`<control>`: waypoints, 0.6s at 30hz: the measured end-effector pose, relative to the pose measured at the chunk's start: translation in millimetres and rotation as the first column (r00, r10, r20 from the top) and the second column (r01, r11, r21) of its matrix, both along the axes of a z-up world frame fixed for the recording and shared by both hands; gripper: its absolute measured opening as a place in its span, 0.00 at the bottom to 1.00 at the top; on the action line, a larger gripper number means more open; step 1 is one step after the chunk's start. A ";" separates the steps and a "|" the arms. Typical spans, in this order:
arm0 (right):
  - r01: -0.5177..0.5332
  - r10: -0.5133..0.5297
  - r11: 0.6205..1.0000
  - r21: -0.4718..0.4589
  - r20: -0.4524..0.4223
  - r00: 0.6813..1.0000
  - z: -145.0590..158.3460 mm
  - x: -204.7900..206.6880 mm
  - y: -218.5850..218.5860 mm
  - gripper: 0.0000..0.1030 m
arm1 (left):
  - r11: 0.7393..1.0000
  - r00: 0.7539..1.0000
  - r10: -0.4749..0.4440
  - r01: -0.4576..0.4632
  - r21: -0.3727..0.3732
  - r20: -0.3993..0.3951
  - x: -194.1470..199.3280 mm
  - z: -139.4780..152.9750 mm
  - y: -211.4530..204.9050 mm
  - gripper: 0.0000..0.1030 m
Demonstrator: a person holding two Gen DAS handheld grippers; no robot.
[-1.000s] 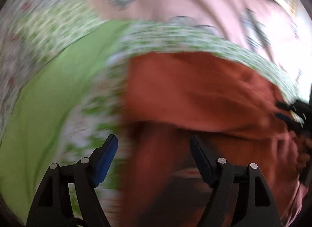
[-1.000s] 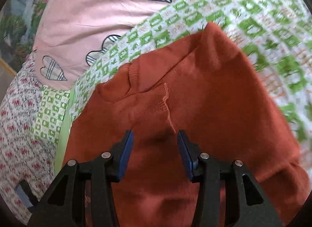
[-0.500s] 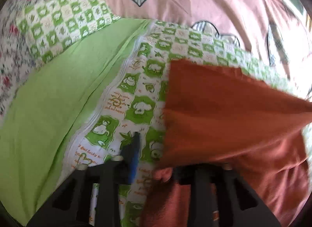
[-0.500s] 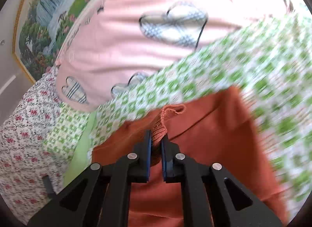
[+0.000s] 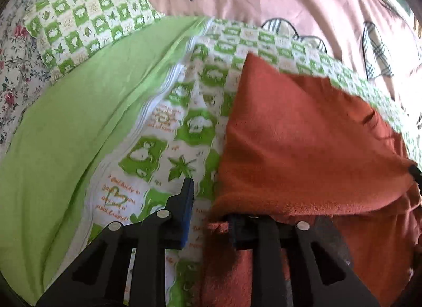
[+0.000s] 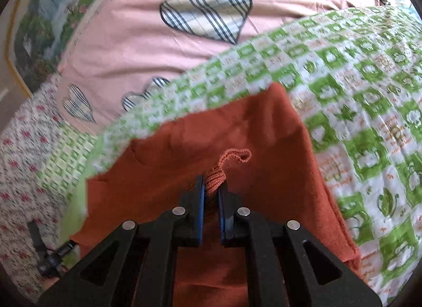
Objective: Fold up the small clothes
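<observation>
Rust sweater (image 6: 263,132): right gripper (image 6: 211,188) pinches its hem at lower centre; left gripper (image 5: 211,212) grip unclear. Lift both evenly.

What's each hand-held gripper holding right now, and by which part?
Both hold the orange knit garment. The right hand-held gripper pinches a bunched ribbed edge; the left hand-held gripper grips its near edge at a corner, one finger hidden under cloth.

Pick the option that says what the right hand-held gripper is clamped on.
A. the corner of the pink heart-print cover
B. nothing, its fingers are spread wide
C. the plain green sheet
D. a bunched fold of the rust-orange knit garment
D: in the right wrist view the right hand-held gripper has its blue pads pressed on a ribbed bunch of the rust-orange garment, whose edge curls up above the fingertips.
</observation>
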State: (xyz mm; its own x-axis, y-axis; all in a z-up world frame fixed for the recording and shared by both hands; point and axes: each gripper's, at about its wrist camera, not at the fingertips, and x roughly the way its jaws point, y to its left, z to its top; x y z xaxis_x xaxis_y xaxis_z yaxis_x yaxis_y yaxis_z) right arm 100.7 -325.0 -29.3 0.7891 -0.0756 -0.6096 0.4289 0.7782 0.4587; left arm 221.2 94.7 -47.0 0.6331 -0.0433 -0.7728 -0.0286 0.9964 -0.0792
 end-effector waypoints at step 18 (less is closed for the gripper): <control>-0.054 0.054 0.998 -0.012 -0.012 0.998 0.1 -4.9 11.8 0.13 | 0.954 0.979 -0.201 0.185 -0.235 -0.044 105.3 24.3 6.5 0.71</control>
State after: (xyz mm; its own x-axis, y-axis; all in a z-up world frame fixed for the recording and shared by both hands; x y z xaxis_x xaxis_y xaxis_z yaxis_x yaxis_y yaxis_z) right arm 95.8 -313.2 -29.2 0.7849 -0.0408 -0.6183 0.3917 0.8058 0.4441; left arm 326.5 101.2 -22.8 0.5424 -0.3401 -0.7682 0.1494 0.9389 -0.3101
